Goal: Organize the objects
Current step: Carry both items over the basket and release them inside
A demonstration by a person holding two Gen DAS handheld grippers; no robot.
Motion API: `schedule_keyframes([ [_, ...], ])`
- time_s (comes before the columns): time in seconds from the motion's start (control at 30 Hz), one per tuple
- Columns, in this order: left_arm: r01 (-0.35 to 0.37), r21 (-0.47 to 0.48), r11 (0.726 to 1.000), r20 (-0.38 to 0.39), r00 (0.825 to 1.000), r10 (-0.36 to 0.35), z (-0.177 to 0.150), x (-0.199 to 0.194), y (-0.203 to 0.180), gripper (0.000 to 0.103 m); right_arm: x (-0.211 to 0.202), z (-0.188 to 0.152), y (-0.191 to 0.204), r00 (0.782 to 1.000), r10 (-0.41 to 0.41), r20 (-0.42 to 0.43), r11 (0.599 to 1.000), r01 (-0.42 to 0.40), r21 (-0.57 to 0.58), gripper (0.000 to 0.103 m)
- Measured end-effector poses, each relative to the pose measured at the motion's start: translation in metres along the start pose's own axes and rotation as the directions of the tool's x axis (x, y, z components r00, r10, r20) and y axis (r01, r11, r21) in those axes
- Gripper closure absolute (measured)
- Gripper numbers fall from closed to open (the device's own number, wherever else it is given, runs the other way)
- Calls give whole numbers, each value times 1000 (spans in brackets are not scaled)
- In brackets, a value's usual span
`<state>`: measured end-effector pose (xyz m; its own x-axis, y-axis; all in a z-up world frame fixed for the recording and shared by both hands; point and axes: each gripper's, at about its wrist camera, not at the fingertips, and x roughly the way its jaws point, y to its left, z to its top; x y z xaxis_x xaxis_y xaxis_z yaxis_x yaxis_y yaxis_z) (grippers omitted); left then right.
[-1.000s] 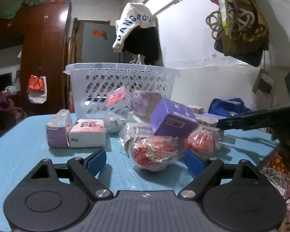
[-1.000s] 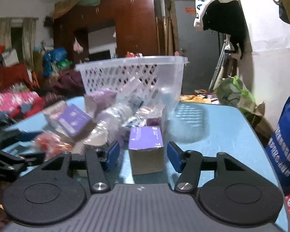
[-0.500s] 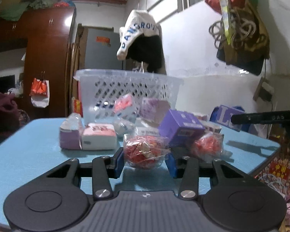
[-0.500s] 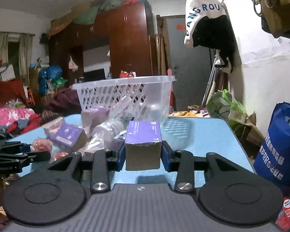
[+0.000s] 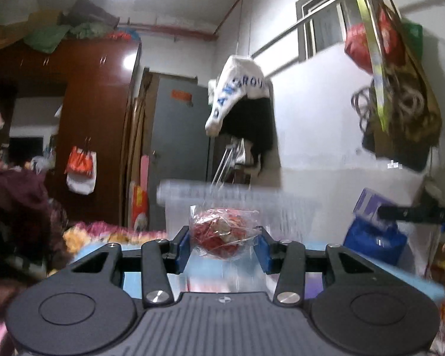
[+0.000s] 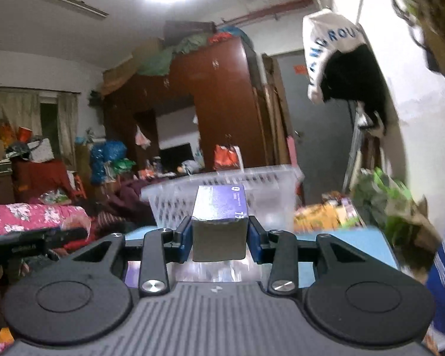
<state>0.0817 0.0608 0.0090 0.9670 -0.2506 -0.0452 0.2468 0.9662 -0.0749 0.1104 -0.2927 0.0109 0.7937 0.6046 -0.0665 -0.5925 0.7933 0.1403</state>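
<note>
In my left gripper (image 5: 224, 247) I hold a clear plastic packet of red sweets (image 5: 223, 233), my two blue pads (image 5: 183, 249) closed in against its crinkled sides, so the jaws stand only as far apart as the packet is wide. It hangs clear of the blue table (image 5: 335, 247), in front of the white lattice basket (image 5: 270, 204), whose rim sits just behind and slightly above it. The basket is smeared by blur, so I cannot tell what lies inside.

My right gripper (image 6: 219, 243) is clamped on a small box with a purple top (image 6: 219, 222), one blue pad pressed flat to each side wall. The box sits upright between the fingers, lifted off the blue table (image 6: 368, 237), and again the white basket (image 6: 270, 190) stands right behind it.

To the right of the basket, in the left wrist view, a blue bag (image 5: 375, 240) stands past the table's edge with the other gripper's dark body (image 5: 418, 213) reaching across above it. Left of the basket rises the brown wardrobe (image 5: 95, 124), and above the basket a white and black garment (image 5: 241, 98) hangs on the wall.
</note>
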Motion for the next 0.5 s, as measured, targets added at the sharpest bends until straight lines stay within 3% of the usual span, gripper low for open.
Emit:
schedule_keyframes([
  [0.13,73,-38,997,-29,997,-74,63,66,8,54,54,38,-4,1000,-27,-1,998,27,-51,61],
  [0.27,17,-12,1000,-114,993,-19,87,135,2,54,118,58,-11,996,-67,-60,995,62,-74,62],
  [0.37,-5,-42,999,-174,985,-2,86,166,4,52,139,60,-9,993,-85,-81,990,76,-117,62],
  [0.4,-5,-25,1000,-195,981,0,85,173,2,49,142,61,-8,993,-80,-81,991,70,-114,61],
  [0.47,-46,34,998,-252,966,54,77,187,-4,24,142,60,-7,994,-81,-68,991,73,-115,57],
  [0.5,-72,58,996,-263,961,85,73,191,-6,24,143,60,-6,993,-90,-75,989,80,-126,38],
])
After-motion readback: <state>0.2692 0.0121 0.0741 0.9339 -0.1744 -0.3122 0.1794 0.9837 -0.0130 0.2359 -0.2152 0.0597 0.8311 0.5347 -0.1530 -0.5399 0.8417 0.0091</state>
